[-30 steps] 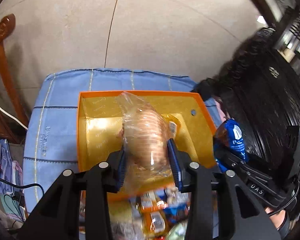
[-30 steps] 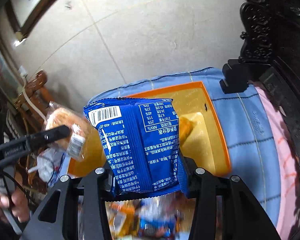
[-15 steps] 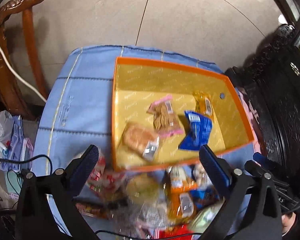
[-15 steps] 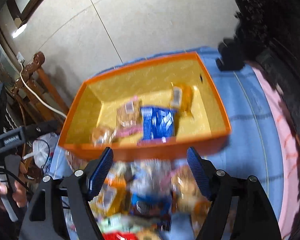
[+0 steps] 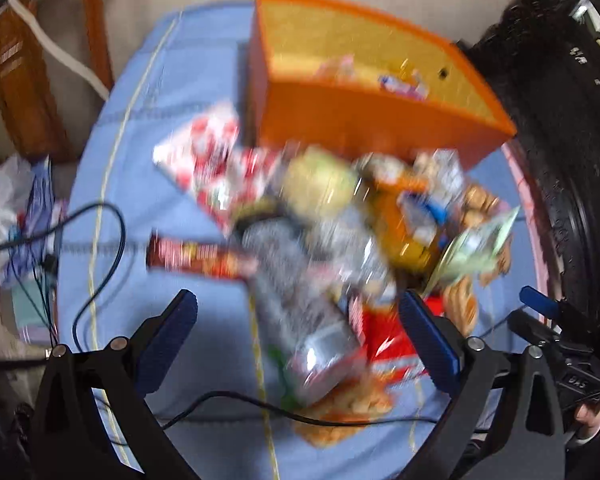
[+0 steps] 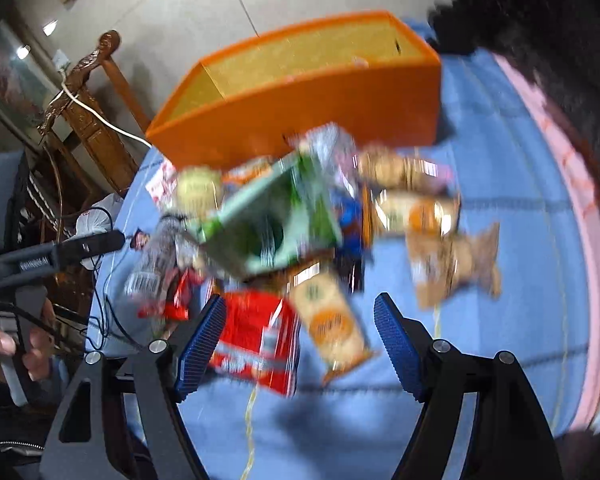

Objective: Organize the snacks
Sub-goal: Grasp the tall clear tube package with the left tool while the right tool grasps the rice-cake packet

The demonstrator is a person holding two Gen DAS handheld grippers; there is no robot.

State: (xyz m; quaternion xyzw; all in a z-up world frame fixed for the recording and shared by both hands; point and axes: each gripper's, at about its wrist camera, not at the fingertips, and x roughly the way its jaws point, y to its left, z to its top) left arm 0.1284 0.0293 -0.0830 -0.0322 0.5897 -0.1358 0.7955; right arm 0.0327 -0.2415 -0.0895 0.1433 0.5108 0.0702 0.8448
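I am hovering both tools over the snack pile (image 5: pixel 340 240) at mid-frame, below the orange box (image 5: pixel 364 120); left gripper (image 5: pixel 300 340) gaping wide, right gripper (image 6: pixel 300 340) spread, both empty; these crinkly packets look light, slippery, crushable, best pinched across flat middles.

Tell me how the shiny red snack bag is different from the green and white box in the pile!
The shiny red snack bag is soft crinkly foil, while the green and white box is stiff cardboard with flat sides. The red bag lies flat on the blue cloth, nearest the right gripper; the green box sits tilted on top of other snacks. Both are still outside the orange bin.
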